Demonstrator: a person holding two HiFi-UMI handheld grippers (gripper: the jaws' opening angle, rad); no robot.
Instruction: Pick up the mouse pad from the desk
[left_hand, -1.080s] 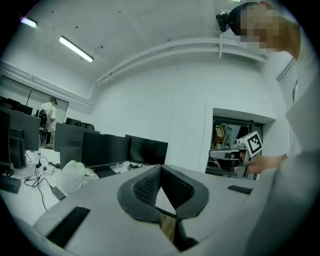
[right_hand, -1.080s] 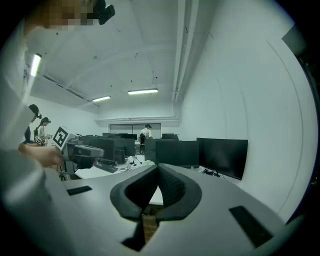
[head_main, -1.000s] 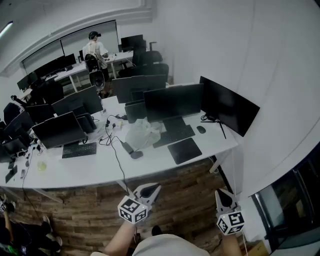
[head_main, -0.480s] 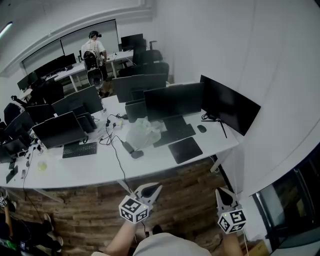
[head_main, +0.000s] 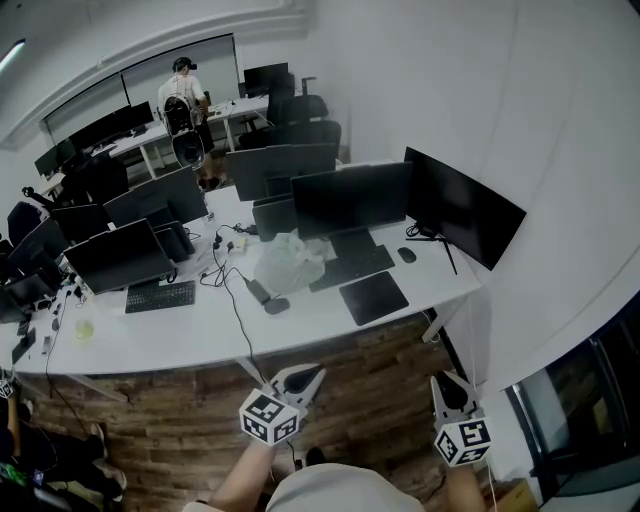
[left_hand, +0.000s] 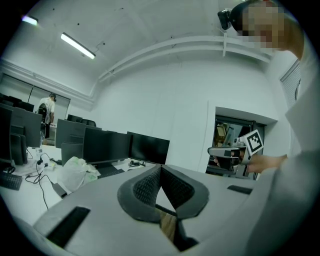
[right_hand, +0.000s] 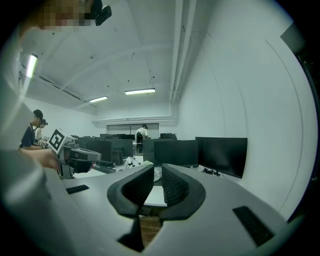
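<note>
Just behind the mouse pad (head_main: 373, 297) lie keyboard (head_main: 352, 267) and plastic bag (head_main: 288, 262).

White walls (head_main: 420, 80); wood-plank floor (head_main: 150, 420). Long white surface (head_main: 180, 335) carries a row of dark monitors (head_main: 350, 200), further desks (head_main: 150, 148) behind and to the left. Black office chairs (head_main: 305, 108) at the far end. Ceiling strip lights (left_hand: 77, 46) on, room evenly lit.
</note>
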